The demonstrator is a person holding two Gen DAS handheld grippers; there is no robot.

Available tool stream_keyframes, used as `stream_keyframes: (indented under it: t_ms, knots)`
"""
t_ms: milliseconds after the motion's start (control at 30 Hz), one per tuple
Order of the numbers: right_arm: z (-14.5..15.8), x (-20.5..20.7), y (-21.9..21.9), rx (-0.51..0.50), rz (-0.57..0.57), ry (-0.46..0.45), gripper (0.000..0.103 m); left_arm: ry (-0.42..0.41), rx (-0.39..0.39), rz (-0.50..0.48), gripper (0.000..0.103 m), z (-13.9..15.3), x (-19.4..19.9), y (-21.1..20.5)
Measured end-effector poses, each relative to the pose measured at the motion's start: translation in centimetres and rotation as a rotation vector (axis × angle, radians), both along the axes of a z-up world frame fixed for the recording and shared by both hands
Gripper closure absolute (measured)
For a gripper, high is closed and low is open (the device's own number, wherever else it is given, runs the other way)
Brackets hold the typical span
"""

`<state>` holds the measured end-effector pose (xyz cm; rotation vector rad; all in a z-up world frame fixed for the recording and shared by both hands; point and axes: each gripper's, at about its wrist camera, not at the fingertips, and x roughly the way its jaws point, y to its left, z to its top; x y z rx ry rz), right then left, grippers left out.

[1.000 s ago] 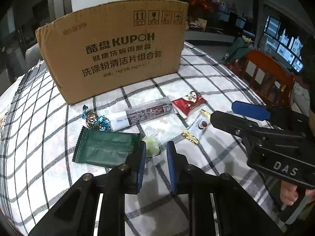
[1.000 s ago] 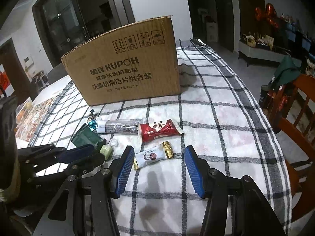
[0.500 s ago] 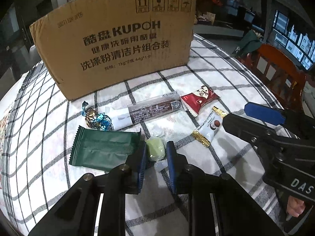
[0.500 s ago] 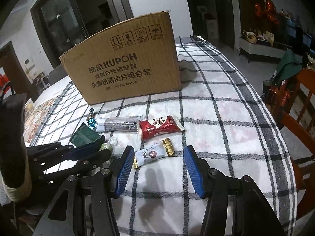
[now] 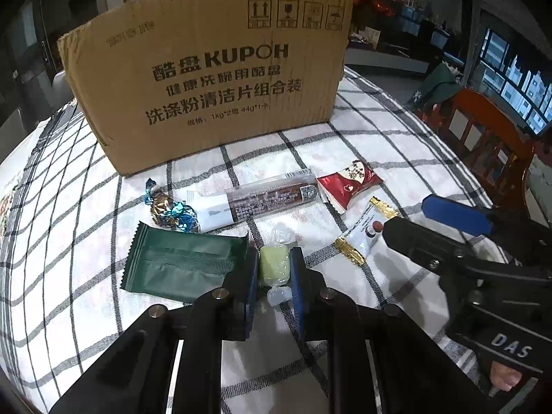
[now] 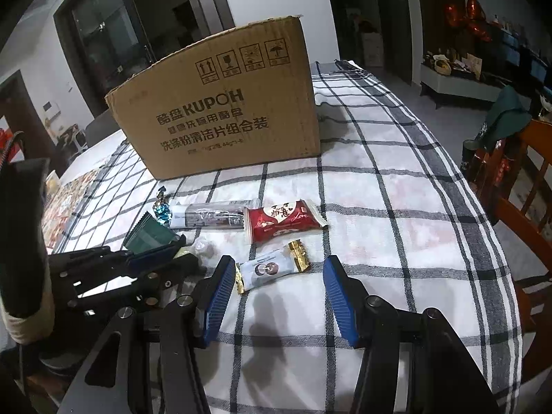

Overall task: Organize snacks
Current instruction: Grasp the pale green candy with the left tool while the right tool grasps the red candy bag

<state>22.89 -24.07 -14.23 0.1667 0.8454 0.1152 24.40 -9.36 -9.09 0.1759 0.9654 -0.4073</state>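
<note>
My left gripper is shut on a pale green wrapped candy resting on the checked tablecloth. Beside it lie a green packet, a blue-gold foil candy, a long brown bar, a red packet and a white-and-gold packet. My right gripper is open, its fingers either side of the white-and-gold packet, just behind it. The red packet and the long bar lie beyond. The left gripper shows at the left.
A large KUPOH cardboard box stands behind the snacks, its top hidden from me. A wooden chair stands off the table's right edge. The right gripper reaches in from the right in the left wrist view.
My left gripper moved forward onto the green candy and closed on it. The right gripper stayed open and edged slightly toward the white-and-gold packet.
</note>
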Motion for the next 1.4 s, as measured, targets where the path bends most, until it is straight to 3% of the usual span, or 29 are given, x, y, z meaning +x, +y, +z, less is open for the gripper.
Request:
stream_keyframes:
  t_ms: [567, 633, 667, 1100, 1300, 1400]
  knots:
    - [0.9, 0.7, 0.4, -0.036, 0.051, 0.045, 0.048, -0.044, -0.059, 0.023, 0.084, 2.5, -1.6, 1.8]
    - [1.3, 0.9, 0.2, -0.048, 0.048, 0.033, 0.033, -0.049, -0.059, 0.03, 0.084, 2.8, -1.6, 1.8]
    - [1.4, 1.1, 0.1, -0.057, 0.052, 0.023, 0.032, -0.05, -0.058, 0.035, 0.084, 2.8, -1.5, 1.8]
    - [-0.4, 6.6, 1.2, -0.193, 0.162, 0.084, 0.032, -0.032, -0.051, 0.096, 0.084, 1.7, 0.9, 2.0]
    - [-1.5, 7.5, 1.6, -0.205, 0.168, 0.104, 0.033, -0.021, -0.049, 0.094, 0.084, 1.1, 1.2, 2.0]
    - [-1.7, 7.4, 1.9, -0.217, 0.18, 0.095, 0.045, -0.017, -0.046, 0.096, 0.084, 0.9, 1.3, 2.1]
